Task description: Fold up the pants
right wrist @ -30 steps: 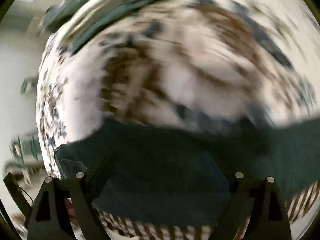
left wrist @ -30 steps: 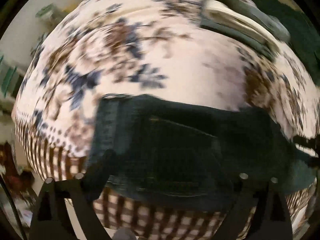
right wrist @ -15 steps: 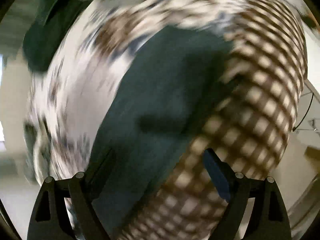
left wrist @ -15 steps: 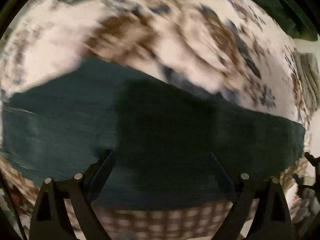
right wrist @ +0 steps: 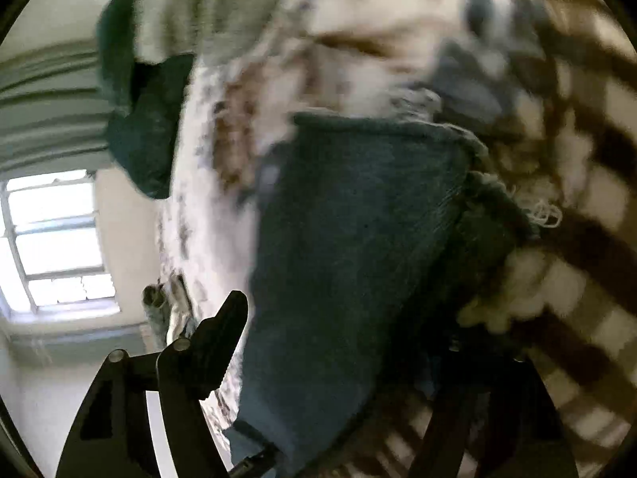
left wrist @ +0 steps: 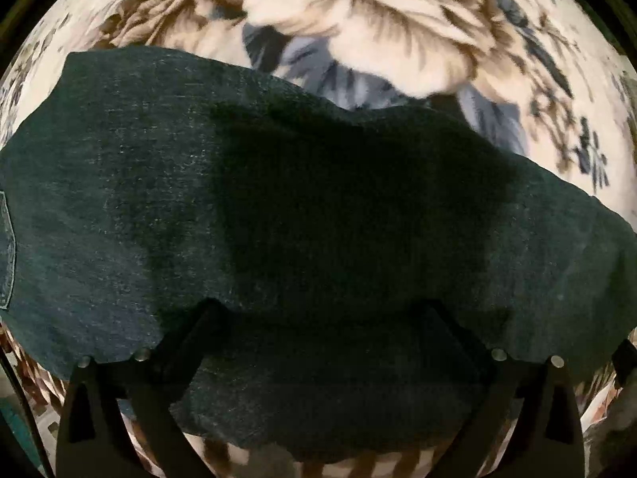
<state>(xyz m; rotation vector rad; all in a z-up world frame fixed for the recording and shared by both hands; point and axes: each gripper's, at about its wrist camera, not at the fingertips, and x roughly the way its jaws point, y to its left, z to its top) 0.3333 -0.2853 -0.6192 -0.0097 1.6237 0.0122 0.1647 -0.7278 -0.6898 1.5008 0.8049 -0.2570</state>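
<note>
Dark teal denim pants (left wrist: 159, 207) lie flat across a floral bedspread (left wrist: 378, 28). My left gripper (left wrist: 318, 318) is open low over the pants near their front edge; its fingers (left wrist: 191, 338) stand wide apart with cloth between and under them, not clamped. In the right wrist view the pants (right wrist: 350, 239) run up the middle, ending in a frayed hem (right wrist: 513, 199). My right gripper (right wrist: 346, 326) is open over that leg end; its left finger (right wrist: 223, 334) shows, and the right finger is dark and hard to make out.
The bedspread has a brown checked border (right wrist: 589, 159) along the bed's edge. A dark green pillow (right wrist: 147, 131) and striped bedding (right wrist: 47, 91) lie at the far end. A window (right wrist: 51, 239) is at the left in the right wrist view.
Both grippers have swung along the pants and dropped closer to them. The right one has turned toward the frayed leg end; the left one now hangs low over the cloth.
</note>
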